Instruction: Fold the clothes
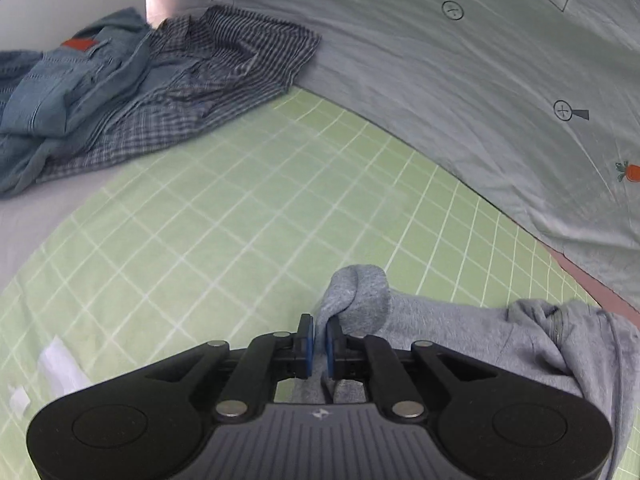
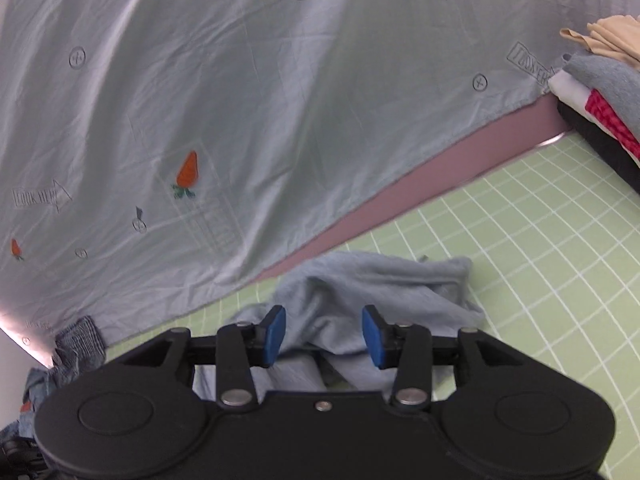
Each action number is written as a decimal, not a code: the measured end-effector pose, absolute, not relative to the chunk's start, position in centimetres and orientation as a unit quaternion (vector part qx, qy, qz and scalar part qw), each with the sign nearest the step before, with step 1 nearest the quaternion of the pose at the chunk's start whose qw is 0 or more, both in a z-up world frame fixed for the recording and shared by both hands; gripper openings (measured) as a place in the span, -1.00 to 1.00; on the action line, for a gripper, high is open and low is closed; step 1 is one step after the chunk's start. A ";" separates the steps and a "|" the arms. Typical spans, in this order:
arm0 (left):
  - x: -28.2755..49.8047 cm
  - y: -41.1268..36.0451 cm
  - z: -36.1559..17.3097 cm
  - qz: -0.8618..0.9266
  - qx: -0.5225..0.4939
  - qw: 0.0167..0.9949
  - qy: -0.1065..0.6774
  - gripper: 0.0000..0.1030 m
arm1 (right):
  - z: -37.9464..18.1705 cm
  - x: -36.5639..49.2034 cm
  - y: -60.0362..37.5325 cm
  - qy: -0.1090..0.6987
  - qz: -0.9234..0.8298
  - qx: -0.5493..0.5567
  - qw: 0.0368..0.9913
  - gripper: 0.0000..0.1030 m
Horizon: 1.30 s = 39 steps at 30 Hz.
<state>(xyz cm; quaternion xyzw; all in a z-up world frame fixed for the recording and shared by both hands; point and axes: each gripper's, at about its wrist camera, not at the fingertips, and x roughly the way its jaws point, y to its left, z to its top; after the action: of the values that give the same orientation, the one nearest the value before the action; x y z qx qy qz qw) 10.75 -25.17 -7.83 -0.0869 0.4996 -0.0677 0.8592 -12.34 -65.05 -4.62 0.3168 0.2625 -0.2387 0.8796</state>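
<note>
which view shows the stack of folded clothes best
The right wrist view. The stack of folded clothes sits at its right edge, showing grey, red-and-white and beige layers on the green grid mat. The left wrist view does not show it, only a crumpled heap of blue clothes.

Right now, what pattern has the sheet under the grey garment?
Light green with a white grid of lines; the left wrist view shows it best.

folded stack [image 2: 600,96] cut off, denim pile [image 1: 60,92] cropped
</note>
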 end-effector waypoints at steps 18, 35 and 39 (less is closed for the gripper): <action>1.5 -29.8 -10.0 -0.158 -0.107 0.813 0.550 0.45 | -7.8 -14.8 -57.8 0.330 -0.255 0.318 0.852 0.12; -1.3 -29.7 -10.3 -0.236 -0.051 0.803 0.545 0.39 | -12.3 -17.3 -52.7 0.388 -0.241 0.338 0.823 -0.06; -1.6 -30.6 -10.5 -0.256 -0.043 0.795 0.548 0.40 | -13.3 -17.1 -52.6 0.398 -0.243 0.340 0.817 -0.53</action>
<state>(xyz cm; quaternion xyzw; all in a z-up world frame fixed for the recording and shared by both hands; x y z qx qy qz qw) -1.59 -30.60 -10.54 -0.0428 0.5477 -0.2560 0.7954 -17.15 -52.60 -13.29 0.3397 0.3977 -0.2434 0.8168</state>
